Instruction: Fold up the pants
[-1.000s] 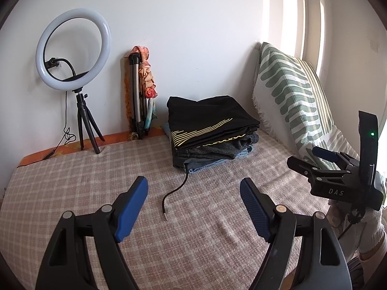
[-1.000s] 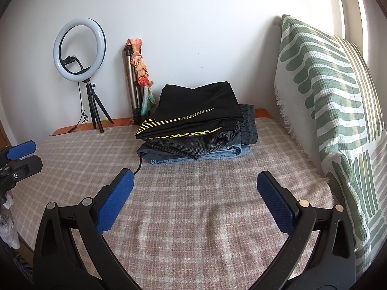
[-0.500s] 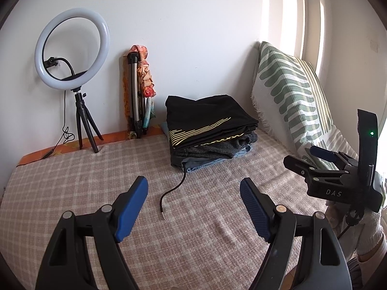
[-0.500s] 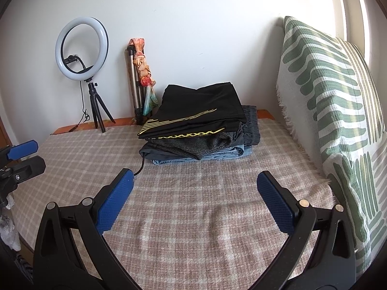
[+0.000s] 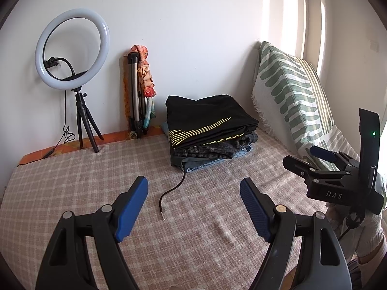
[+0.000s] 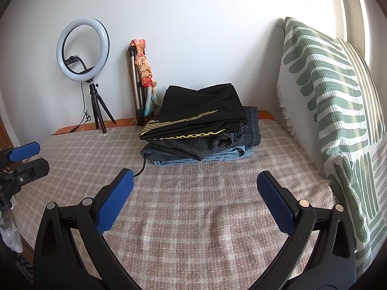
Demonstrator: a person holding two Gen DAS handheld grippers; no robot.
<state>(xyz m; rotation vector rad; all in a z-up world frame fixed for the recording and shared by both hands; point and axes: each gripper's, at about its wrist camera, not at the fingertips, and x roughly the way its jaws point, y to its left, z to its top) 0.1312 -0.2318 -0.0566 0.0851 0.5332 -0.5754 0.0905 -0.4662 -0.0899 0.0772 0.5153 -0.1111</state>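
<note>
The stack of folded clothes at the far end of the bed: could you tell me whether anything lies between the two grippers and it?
Nothing solid does. Both the left gripper and right gripper are open over bare checked blanket. Only a thin black cable trails from under the stack of folded clothes toward the left gripper, flat on the blanket.

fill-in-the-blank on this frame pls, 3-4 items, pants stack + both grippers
1. The top garment of the folded stack, the black pants, carries ____ stripes.
2. The left gripper and the right gripper both have their jaws ____.
3. The bottom garment in the stack is made of blue ____.
4. A black cable runs out from under the stack onto the ____ blanket.

Missing words: yellow; open; denim; plaid
</note>
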